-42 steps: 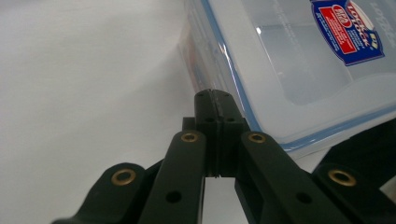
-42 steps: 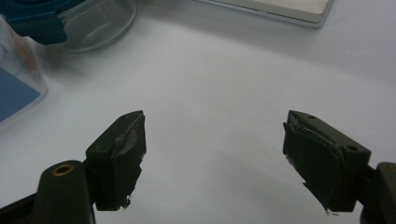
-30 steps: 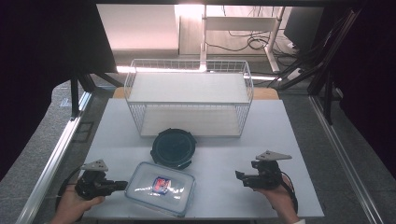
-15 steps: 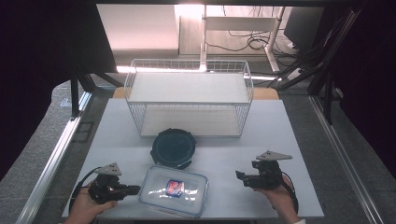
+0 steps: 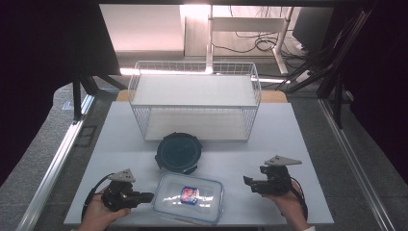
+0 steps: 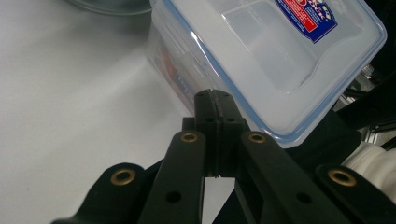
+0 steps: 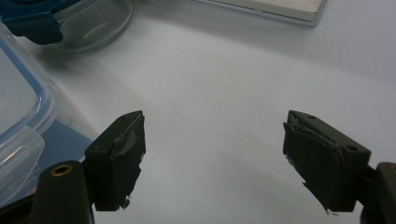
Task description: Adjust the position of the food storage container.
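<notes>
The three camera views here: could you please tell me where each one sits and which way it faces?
High view: above the person's side, looking forward and down on the table and wire basket; both hands and grippers show.
Left gripper view: rides the left gripper, jaws shut, facing the clear box.
Right gripper view: rides the right gripper, jaws open, facing bare table.
Shared: the clear box and the round container appear in all three.
</notes>
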